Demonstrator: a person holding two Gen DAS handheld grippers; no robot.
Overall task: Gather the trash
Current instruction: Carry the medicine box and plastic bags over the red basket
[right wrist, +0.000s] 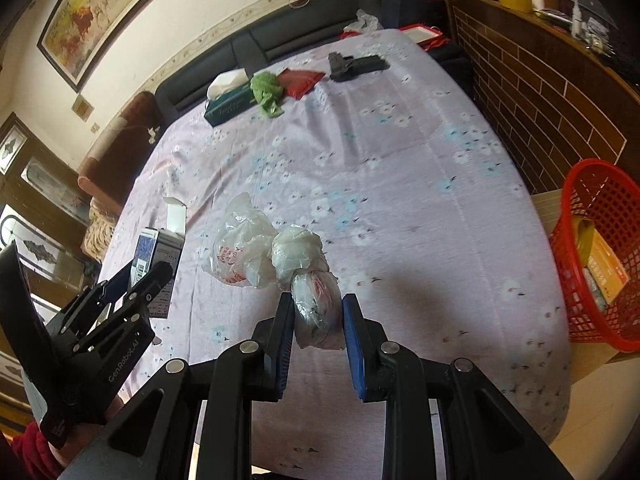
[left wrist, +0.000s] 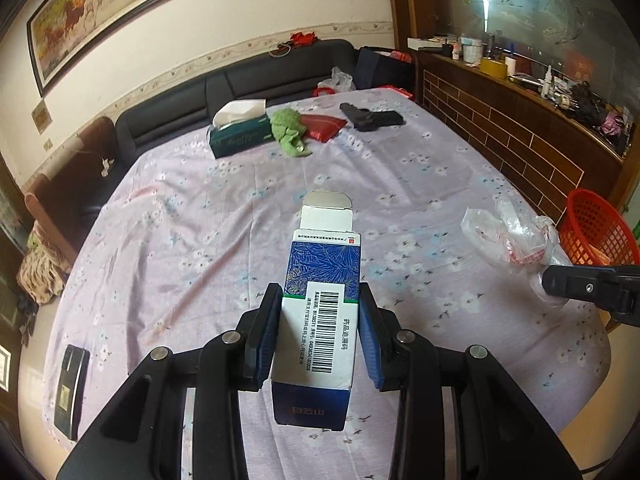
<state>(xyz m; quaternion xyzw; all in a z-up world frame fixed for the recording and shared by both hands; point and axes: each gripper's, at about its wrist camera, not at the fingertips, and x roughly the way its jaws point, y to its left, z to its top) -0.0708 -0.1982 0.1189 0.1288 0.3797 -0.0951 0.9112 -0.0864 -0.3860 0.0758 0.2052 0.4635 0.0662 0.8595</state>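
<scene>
**Both fingers grip trash above the bed**

Your left gripper (left wrist: 320, 300) has its fingers clamped on a blue medicine box (left wrist: 320, 312), flap open at twelve o'clock. Your right gripper (right wrist: 318, 312) pinches a knotted plastic bag (right wrist: 312, 300). The red basket (right wrist: 600, 248) stands at three o'clock, beside the floral bed (right wrist: 400, 184).

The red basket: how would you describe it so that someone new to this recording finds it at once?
Start from the bed with the lilac flowered sheet and go to its right edge, by the brown brick-patterned wall. There stands the red basket, a plastic lattice bin with cardboard packaging inside. Nothing else near it is openwork.
</scene>
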